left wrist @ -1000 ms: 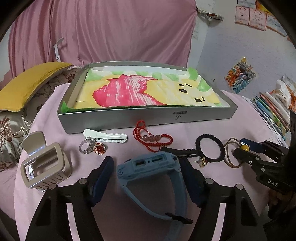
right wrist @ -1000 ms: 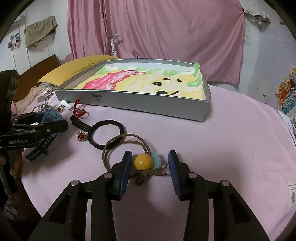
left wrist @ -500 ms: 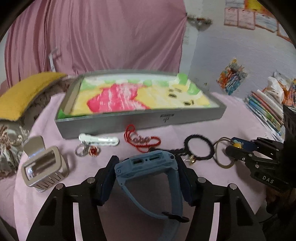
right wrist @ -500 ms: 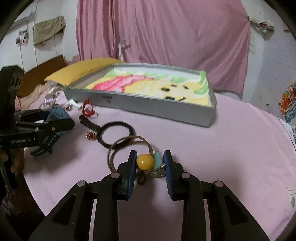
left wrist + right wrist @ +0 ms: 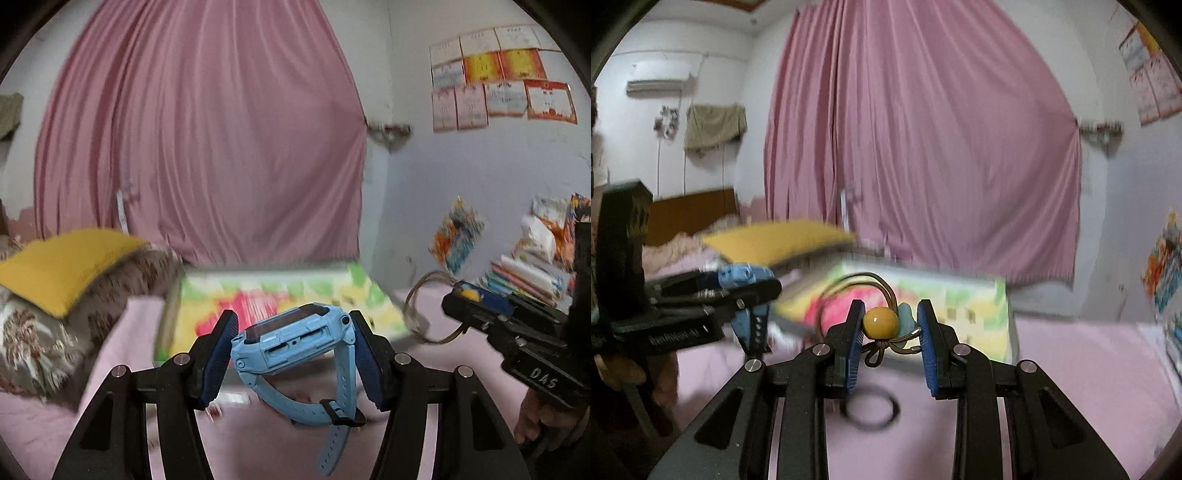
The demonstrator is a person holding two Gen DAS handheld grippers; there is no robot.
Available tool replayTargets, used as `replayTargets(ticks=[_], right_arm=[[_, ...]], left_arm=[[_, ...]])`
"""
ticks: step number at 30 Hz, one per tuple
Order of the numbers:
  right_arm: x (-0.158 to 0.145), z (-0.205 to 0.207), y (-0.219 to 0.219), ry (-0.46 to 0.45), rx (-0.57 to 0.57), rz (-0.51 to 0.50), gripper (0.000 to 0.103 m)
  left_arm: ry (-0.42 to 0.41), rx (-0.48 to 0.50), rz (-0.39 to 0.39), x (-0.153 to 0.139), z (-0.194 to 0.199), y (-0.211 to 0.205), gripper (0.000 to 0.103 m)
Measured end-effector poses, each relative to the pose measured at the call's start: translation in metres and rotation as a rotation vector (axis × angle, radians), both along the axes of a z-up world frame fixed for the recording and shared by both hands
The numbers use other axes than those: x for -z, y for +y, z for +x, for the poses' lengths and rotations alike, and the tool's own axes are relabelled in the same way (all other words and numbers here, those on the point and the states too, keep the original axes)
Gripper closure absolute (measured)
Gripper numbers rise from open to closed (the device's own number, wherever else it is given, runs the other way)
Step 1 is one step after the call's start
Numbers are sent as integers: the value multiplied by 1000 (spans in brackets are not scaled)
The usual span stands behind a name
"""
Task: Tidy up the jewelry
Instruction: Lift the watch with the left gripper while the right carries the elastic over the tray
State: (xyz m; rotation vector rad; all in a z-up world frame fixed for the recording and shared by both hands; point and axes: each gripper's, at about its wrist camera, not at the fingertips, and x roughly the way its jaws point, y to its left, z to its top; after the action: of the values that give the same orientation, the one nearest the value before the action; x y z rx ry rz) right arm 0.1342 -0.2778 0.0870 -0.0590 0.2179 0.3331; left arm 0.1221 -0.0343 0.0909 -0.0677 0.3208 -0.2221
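Lining the grey tray (image 5: 167, 325) — only a cartoon-print sheet (image 5: 280, 295).

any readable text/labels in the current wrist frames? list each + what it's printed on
"DAS": white letters on the black body of the right gripper, seen in the left wrist view.
White lettering on the body of the left gripper, right wrist view: too blurred to read.
Wall certificates and the wall poster: print too small and blurred to read.
Nothing else legible.
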Motion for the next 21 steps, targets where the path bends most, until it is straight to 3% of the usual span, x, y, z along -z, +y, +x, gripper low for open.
replayTargets(ticks=[6, 10, 17, 21], right_arm=[[-19, 33, 11, -75, -20, 48, 78], [-25, 64, 22, -98, -14, 26, 78], [-24, 124, 41, -28, -7, -4, 78], [-10, 157, 42, 97, -3, 12, 78]], left_arm=[[-61, -35, 16, -12, 27, 7, 45], [-66, -62, 15, -18, 56, 15, 45], [41, -113, -39, -12, 122, 38, 45], [163, -134, -77, 0, 150, 49, 45]])
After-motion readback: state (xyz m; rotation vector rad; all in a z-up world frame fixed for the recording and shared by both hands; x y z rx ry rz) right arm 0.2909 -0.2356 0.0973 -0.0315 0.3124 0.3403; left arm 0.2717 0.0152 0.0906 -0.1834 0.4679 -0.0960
